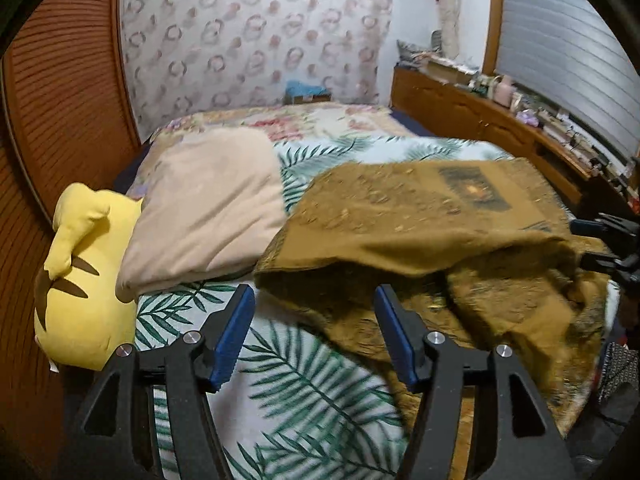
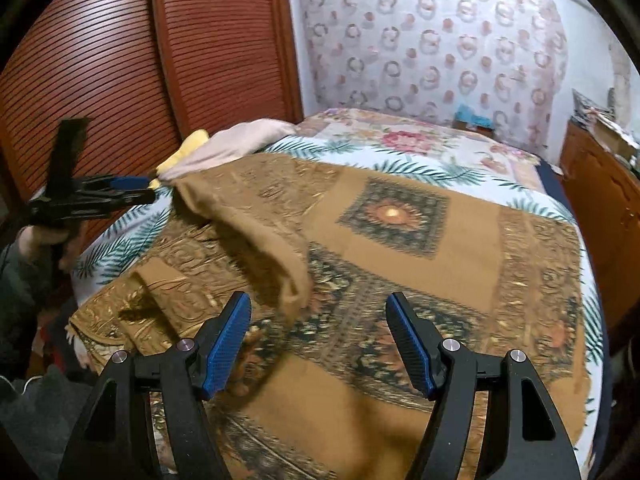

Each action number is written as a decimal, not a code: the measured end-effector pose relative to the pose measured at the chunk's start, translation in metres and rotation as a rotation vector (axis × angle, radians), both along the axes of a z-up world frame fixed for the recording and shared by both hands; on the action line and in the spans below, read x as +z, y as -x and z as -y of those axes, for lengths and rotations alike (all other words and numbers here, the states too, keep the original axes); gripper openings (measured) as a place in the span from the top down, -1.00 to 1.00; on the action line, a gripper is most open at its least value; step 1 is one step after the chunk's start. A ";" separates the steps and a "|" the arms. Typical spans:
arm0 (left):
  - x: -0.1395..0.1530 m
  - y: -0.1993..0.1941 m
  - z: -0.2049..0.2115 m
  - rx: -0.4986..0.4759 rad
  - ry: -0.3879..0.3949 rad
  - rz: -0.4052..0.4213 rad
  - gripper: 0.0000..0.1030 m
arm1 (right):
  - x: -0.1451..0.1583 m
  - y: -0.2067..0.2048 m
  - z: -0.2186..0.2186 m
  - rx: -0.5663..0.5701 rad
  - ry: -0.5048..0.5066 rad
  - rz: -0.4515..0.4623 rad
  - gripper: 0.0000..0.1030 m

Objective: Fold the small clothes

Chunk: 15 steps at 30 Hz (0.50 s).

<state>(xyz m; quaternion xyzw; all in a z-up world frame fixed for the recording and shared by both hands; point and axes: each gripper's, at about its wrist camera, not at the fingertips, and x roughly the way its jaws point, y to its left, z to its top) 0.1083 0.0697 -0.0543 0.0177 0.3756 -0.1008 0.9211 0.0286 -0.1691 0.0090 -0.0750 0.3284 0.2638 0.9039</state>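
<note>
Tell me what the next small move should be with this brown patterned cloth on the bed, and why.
Probably bring the left gripper forward to pinch the raised folded edge of the brown cloth just ahead of it. Both it and the right gripper stand open and empty, and the cloth lies half folded, bunched at its near left corner.

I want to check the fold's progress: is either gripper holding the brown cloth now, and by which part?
Nothing is held. The left gripper and right gripper are both open, above the brown patterned cloth.
</note>
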 end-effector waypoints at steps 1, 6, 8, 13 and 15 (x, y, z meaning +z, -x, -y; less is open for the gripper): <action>-0.005 -0.006 -0.002 0.005 -0.001 -0.013 -0.22 | -0.002 -0.001 -0.004 0.012 0.000 -0.010 -0.39; -0.016 -0.028 -0.017 0.041 0.020 -0.045 0.06 | -0.009 -0.016 -0.010 0.057 -0.020 -0.059 -0.22; -0.016 -0.034 -0.021 0.040 0.042 -0.048 0.32 | -0.010 -0.023 -0.011 0.077 -0.035 -0.076 -0.05; -0.006 -0.037 -0.020 0.020 0.083 -0.024 0.96 | -0.014 -0.032 -0.013 0.108 -0.034 -0.078 0.82; 0.010 -0.033 -0.011 0.001 0.081 0.020 0.97 | -0.010 -0.030 -0.009 0.108 -0.048 -0.062 0.89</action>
